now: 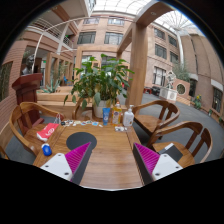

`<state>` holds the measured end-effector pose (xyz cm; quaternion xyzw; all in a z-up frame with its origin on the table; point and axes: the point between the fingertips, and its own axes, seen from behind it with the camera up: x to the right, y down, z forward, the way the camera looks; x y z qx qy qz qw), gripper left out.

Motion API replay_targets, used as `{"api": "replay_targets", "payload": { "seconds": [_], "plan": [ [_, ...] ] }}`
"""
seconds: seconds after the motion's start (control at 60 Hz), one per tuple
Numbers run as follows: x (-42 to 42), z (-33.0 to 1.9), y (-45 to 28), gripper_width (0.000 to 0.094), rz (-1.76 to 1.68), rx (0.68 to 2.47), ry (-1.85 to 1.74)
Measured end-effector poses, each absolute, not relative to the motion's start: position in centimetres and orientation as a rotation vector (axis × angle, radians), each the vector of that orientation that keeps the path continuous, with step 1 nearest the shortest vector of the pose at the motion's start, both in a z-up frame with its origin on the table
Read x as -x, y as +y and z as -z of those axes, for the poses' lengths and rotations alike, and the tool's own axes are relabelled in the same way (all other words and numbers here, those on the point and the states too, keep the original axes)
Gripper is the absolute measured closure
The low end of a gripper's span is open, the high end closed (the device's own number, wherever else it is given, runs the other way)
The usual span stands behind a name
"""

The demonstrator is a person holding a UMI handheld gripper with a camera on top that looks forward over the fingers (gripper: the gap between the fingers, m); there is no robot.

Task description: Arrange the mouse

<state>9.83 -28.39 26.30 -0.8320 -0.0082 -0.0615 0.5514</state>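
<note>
My gripper point(111, 152) is open and empty above a wooden table point(110, 140). Its two magenta pads stand wide apart, with only bare tabletop between them. A small blue object point(45, 150), possibly the mouse, lies on the table to the left of the left finger. A dark object point(172, 152) lies just right of the right finger; I cannot tell what it is. A dark flat mat point(78, 124) lies further ahead on the left.
A red-pink item point(47, 131) lies on the left of the table. Bottles point(128, 118) and a potted plant point(100, 80) stand at the far end. Wooden chairs point(165, 115) stand round the table. Building walls lie beyond.
</note>
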Motion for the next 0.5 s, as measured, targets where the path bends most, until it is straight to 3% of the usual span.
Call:
{"api": "replay_targets", "payload": {
  "seconds": [0.133,0.2,0.333,0.5],
  "plan": [
    [-9.0,-21.5,-30.1,0.0085,0.146,2.058,-0.042],
    [-7.0,-15.9,-29.5,0.0081,0.123,2.116,-0.064],
    [-1.2,-8.9,-30.4,0.0083,0.045,2.213,-0.148],
    [8.9,-4.5,-29.4,0.0077,-0.092,2.237,-0.277]
  ]
}}
